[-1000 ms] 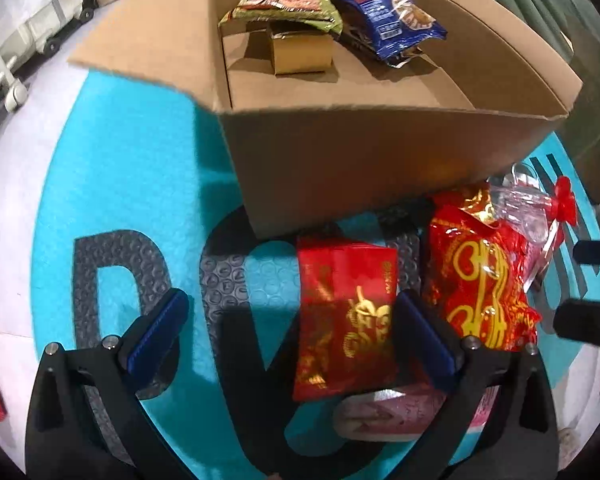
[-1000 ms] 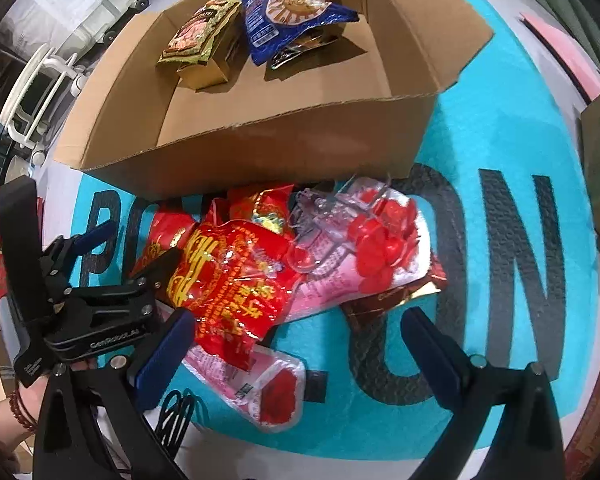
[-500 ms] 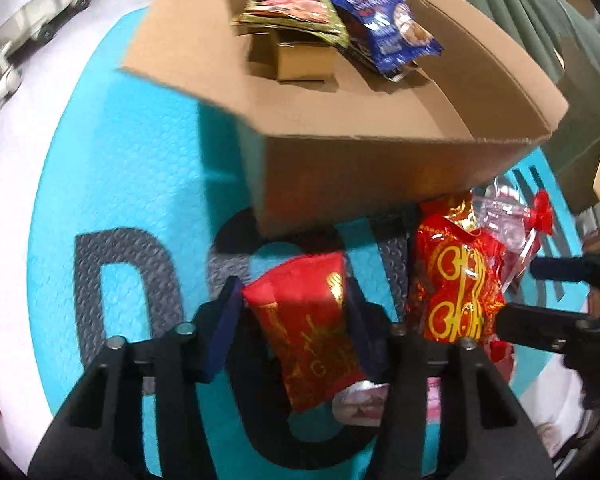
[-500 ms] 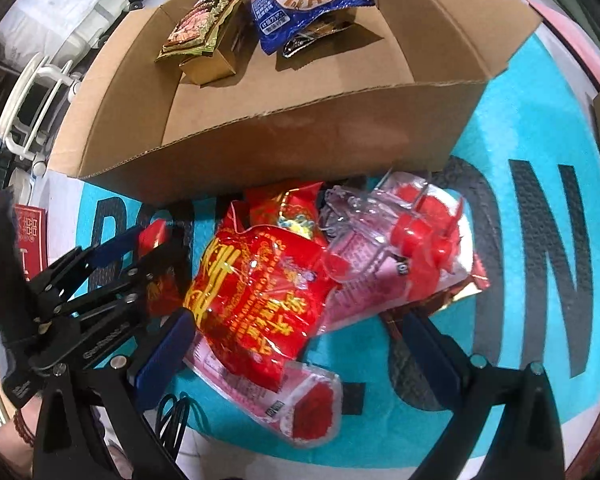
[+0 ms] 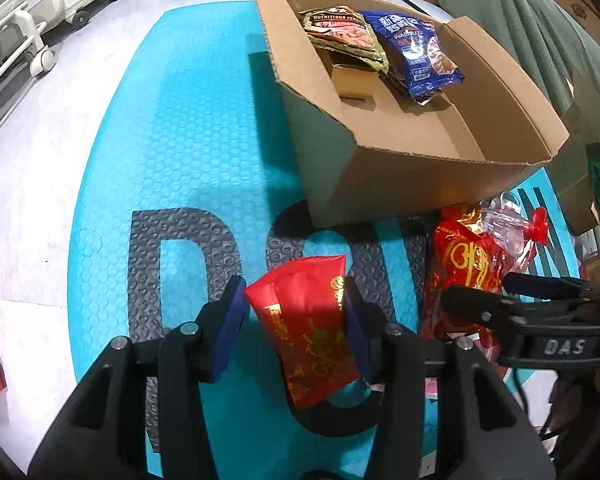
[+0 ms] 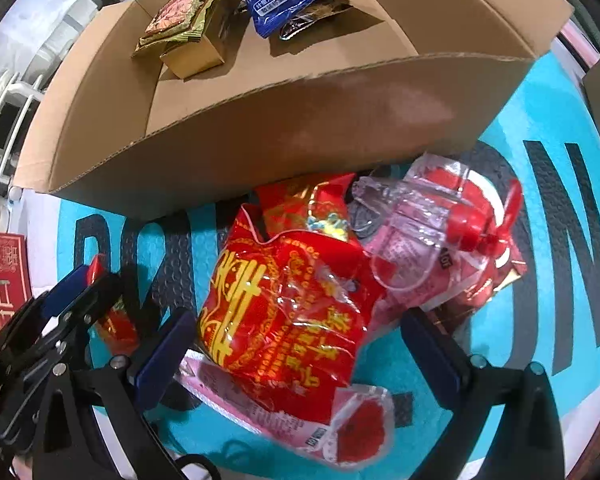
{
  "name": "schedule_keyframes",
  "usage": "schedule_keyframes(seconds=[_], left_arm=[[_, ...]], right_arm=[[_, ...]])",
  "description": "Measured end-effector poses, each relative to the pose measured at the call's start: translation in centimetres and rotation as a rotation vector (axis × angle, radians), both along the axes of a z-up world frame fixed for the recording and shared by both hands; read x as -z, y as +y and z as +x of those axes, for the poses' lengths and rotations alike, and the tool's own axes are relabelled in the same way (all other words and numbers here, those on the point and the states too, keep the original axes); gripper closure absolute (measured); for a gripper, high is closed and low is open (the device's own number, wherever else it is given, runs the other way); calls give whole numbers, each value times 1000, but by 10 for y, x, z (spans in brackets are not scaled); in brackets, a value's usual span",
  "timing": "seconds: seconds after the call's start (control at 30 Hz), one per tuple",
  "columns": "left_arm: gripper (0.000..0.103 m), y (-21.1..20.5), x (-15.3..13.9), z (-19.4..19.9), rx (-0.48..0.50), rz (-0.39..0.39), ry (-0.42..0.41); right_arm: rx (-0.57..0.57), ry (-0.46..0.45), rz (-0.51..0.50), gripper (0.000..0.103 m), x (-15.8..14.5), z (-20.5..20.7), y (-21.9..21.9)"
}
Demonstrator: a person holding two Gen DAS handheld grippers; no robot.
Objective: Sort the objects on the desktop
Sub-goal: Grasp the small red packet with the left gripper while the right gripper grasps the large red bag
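A turquoise mat (image 5: 180,128) with dark letters carries everything. Ahead of the grippers a cardboard box (image 6: 300,120) sits on it; between the right gripper's fingers lies a heap of red packets (image 6: 284,304).

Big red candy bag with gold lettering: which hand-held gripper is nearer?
Right. The right hand-held gripper straddles the candy bag, jaws open; the left hand-held gripper sits beside it, gripping a small red packet.

wrist cams steep-down, close | shared – cardboard box (image 5: 400,184), mat (image 6: 540,216)
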State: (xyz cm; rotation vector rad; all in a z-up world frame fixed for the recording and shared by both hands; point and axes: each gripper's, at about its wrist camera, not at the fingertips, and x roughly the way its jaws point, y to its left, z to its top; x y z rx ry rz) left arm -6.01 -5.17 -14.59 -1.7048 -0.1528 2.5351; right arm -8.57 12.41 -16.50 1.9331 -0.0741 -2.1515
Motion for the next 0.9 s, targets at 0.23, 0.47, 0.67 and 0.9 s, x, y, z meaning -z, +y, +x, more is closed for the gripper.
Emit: schedule_keyframes(seconds=[0.23, 0.47, 0.67, 0.9], left_arm=[[57, -4, 2, -6, 2, 5, -4], [57, -11, -8, 7, -13, 29, 1], [57, -6, -19, 10, 4, 33, 21], [57, 5, -36, 10, 37, 33, 52]], right_arm=[[-50, 62, 56, 0, 6, 6, -13], [-95, 102, -24, 21, -4, 18, 8], [-118, 108, -69, 25, -19, 27, 21], [-125, 113, -118, 26, -43, 36, 36]])
